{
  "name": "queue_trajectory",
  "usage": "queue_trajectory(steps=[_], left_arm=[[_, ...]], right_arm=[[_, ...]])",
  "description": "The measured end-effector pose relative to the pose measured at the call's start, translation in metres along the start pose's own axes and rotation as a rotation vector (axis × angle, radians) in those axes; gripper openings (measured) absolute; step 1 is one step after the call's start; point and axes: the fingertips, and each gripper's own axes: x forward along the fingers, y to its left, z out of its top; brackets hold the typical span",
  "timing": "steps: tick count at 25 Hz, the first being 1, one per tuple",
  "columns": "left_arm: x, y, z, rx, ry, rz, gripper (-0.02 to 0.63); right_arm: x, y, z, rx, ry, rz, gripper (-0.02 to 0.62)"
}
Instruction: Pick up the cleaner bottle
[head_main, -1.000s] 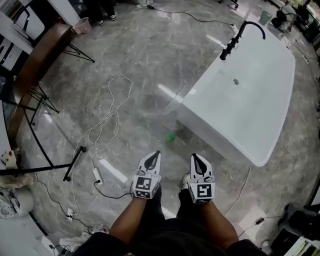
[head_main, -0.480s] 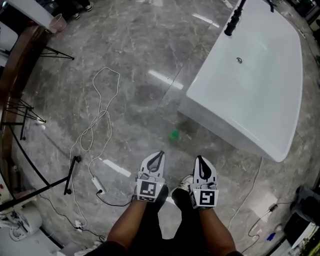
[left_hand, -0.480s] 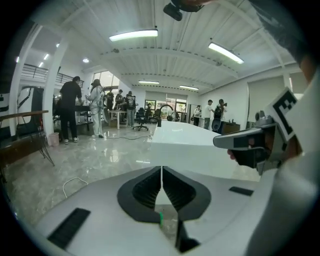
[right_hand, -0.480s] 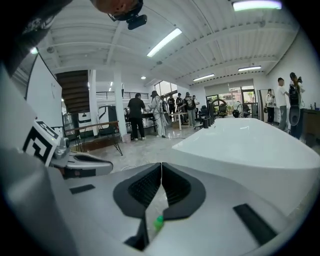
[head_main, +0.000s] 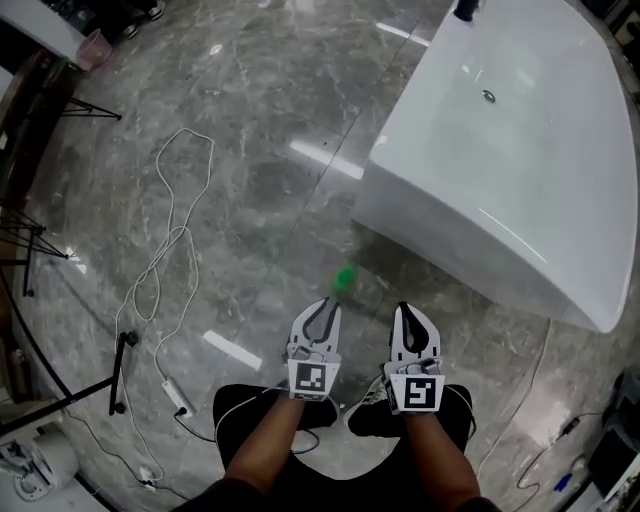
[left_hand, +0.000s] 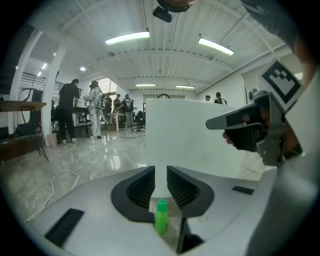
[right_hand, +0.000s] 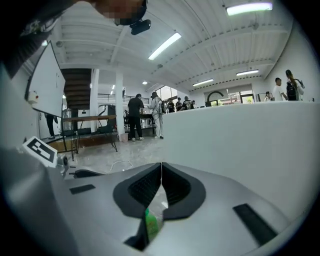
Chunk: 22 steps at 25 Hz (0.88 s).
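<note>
Both empty, left tool (head_main: 323, 306) opening, right (head_main: 404, 311) closed

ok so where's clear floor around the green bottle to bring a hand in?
Widest bare floor: left of the green bottle, up to the white cable. Also bare beyond it, toward the top of the head view. Tight on the right, where the bathtub wall stands close. Lower left is crowded: cable, power strip, black stand.

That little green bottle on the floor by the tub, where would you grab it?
I'd say around the straight body, below the tapered cap. The green bottle stands upright on the floor, so come in low and level from the open side; the white tub stands behind it.
</note>
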Motion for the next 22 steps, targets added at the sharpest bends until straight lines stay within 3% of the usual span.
queue_trajectory(steps=[1,5,10,13,15,18,22], left_arm=[[0.009,-0.003,-0.021,-0.004,0.000,-0.005,0.066],[0.039,-0.013,-0.086,-0.009,-0.005,-0.025,0.192],[0.069,-0.011,-0.153,-0.003,0.004,-0.007,0.240],[0.085,-0.019,-0.187,0.029,0.027,-0.051,0.278],[0.100,-0.021,-0.207,0.046,0.051,-0.066,0.279],[0.117,-0.018,-0.232,0.006,0.088,-0.065,0.279],[0.139,-0.018,-0.244,-0.005,0.107,-0.075,0.279]], right_arm=[[0.005,-0.003,-0.013,-0.019,0.004,0.004,0.017],[0.020,-0.014,-0.048,-0.081,-0.020,0.037,0.017],[0.039,-0.029,-0.074,-0.088,-0.095,0.036,0.017],[0.045,-0.026,-0.084,-0.076,-0.130,0.062,0.017],[0.049,-0.021,-0.084,-0.090,-0.155,0.088,0.017],[0.041,-0.016,-0.086,-0.081,-0.159,0.099,0.017],[0.033,-0.023,-0.088,-0.092,-0.143,0.092,0.017]])
